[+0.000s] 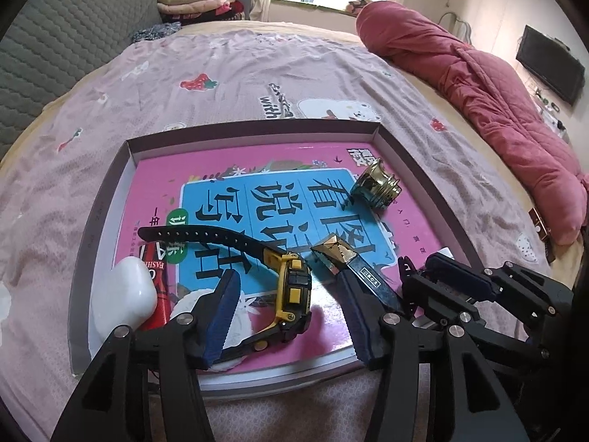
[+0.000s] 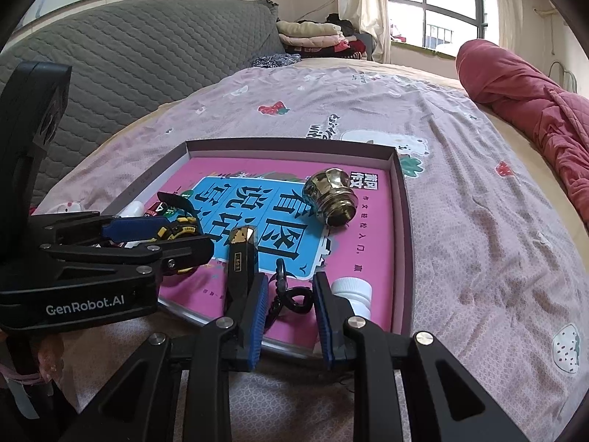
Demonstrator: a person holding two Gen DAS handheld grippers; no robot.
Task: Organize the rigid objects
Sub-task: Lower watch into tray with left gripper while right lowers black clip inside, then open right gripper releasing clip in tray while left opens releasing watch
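A shallow box (image 1: pixel 381 130) (image 2: pixel 399 184) holding a pink book lies on the bed. My left gripper (image 1: pixel 291 291) is open around a yellow and black watch (image 1: pixel 292 291), which lies on the book; it also shows in the right wrist view (image 2: pixel 180 226). A dark stick with a gold tip (image 1: pixel 342 256) (image 2: pixel 239 254) lies beside it. My right gripper (image 2: pixel 289 294) is open over a black clip (image 2: pixel 291 300), next to a white bottle (image 2: pixel 353 293). A brass fitting (image 1: pixel 375 184) (image 2: pixel 331 195) rests at the far right of the book.
A white object (image 1: pixel 125 294) and a red tube (image 1: pixel 156 276) sit at the box's left edge. A red quilt (image 1: pixel 497 99) (image 2: pixel 533 99) lies along the bed's right side. A grey quilted headboard (image 2: pixel 129 55) stands on the left, with folded clothes (image 1: pixel 195 0) beyond.
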